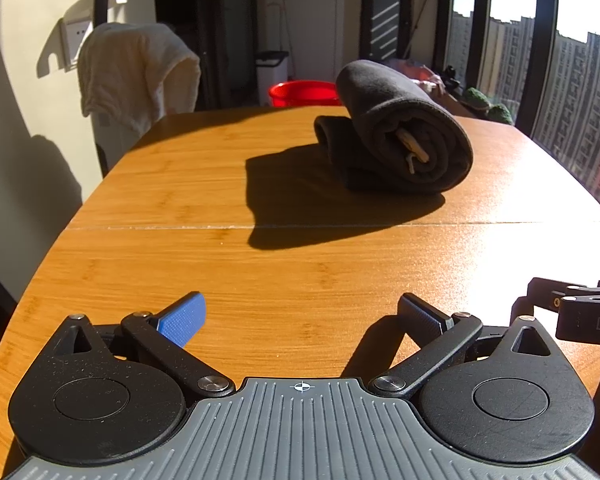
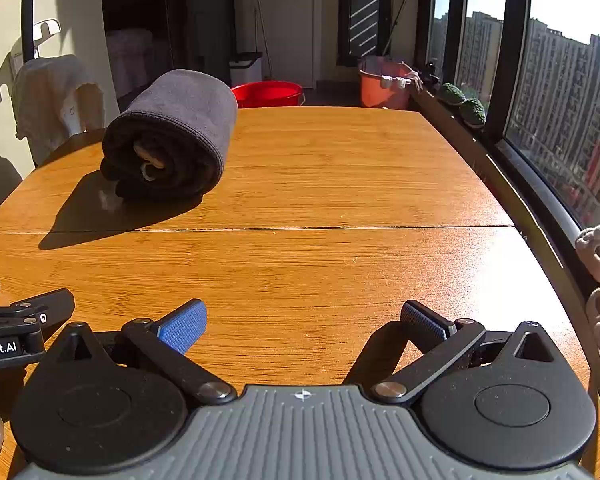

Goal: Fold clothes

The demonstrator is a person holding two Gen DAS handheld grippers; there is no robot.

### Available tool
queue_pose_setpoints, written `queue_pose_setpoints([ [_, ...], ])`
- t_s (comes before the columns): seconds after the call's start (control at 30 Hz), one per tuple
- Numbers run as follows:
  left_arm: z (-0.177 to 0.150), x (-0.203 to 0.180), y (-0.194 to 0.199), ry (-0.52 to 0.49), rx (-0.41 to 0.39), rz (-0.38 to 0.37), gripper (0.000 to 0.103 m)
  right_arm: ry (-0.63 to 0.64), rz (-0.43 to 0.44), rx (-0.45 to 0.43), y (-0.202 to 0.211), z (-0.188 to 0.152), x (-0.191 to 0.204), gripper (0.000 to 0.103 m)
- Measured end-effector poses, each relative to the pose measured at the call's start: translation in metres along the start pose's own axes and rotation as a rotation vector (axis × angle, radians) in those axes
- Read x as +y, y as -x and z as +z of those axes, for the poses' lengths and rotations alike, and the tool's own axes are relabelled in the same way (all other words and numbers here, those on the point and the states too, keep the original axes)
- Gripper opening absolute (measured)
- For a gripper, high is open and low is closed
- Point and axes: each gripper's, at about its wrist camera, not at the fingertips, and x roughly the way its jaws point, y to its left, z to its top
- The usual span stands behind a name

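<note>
Both wrist cameras sit low over the near edge of the tabletop (image 1: 260, 272), facing its far edge. The left view looks from the left; the right view looks from beside it, nearer the window-side edge. Both share the rolled dark garment (image 1: 400, 136) by the far edge and the red basin (image 2: 268, 94) beyond.

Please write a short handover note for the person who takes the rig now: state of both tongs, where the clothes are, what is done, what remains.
Left tongs: open, empty, low over the near part of the wooden table.
Right tongs: open, empty, beside the left ones.
Dark garment: rolled into a bundle, lying apart from both tongs on the far half of the table.
Done: this garment looks finished.
Left: a light cloth hangs over a chair behind the table; possibly the next piece.
</note>
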Motion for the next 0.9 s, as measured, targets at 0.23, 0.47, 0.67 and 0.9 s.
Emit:
queue_pose_setpoints([
  [0.23, 0.0004, 0.0009, -0.0009, 0.003, -0.001, 0.003, 0.103, 0.000, 0.000, 0.000, -0.0003, 0.0002, 0.0008, 0.103],
  [0.47, 0.0009, 0.0007, -0.0012, 0.005, -0.001, 0.005, 0.103, -0.001, -0.001, -0.001, -0.0008, 0.0002, 0.0021, 0.103],
  [0.67, 0.0011, 0.0009, -0.0013, 0.006, -0.001, 0.006, 0.103, -0.002, -0.001, -0.001, -0.0011, 0.0003, 0.0029, 0.103],
  [0.9, 0.0009, 0.0006, -0.0009, 0.007, -0.002, 0.006, 0.103, -0.002, -0.001, -0.001, -0.0013, 0.0004, 0.0035, 0.103],
])
